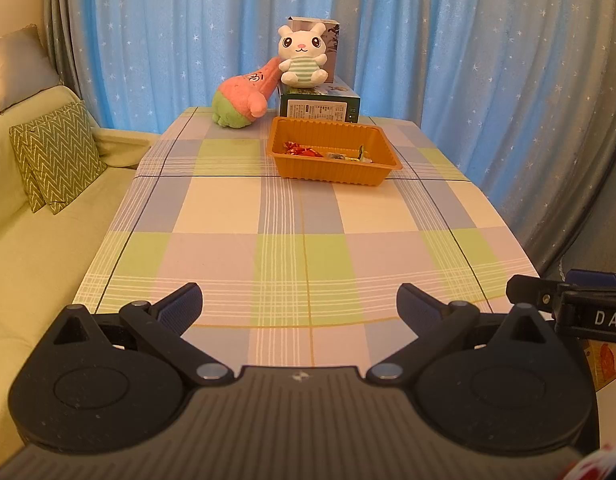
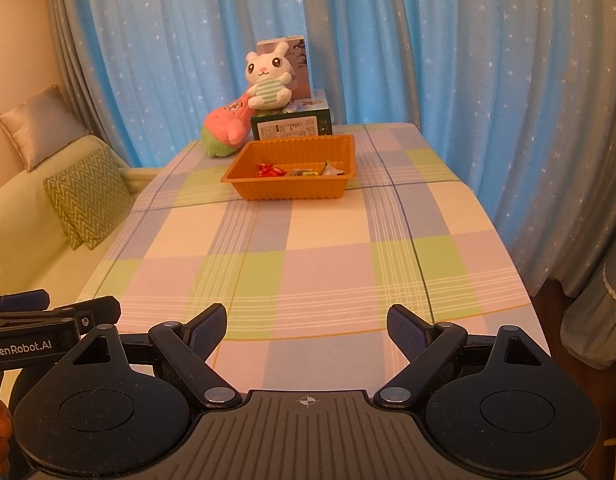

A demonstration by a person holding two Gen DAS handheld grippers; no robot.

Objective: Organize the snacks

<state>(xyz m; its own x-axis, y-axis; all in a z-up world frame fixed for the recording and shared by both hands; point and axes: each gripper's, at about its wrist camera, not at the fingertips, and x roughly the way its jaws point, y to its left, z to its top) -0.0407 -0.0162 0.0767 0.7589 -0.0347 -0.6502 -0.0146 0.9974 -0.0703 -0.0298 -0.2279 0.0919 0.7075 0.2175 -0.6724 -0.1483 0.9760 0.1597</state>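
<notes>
Holding both tongs spread and empty at the bottom of each frame, you have the left tongs [image 1: 299, 308] and right tongs [image 2: 307, 328] over the near edge of the counter [image 1: 308, 248]. The snacks [image 1: 326, 153] lie in the tray [image 1: 372, 174], upper centre of the frame, well apart from either tool. No loose snack shows on the cloth.

Risks, as judged: reaching into the light tray may shove it back against the box [image 1: 320, 108] and topple the rabbit [image 1: 301, 56]; small wrappers may slip from wide pads.

The left view shows the right tool at its right edge; the right view shows the left tool at lower left, and more of the tray's inside.
</notes>
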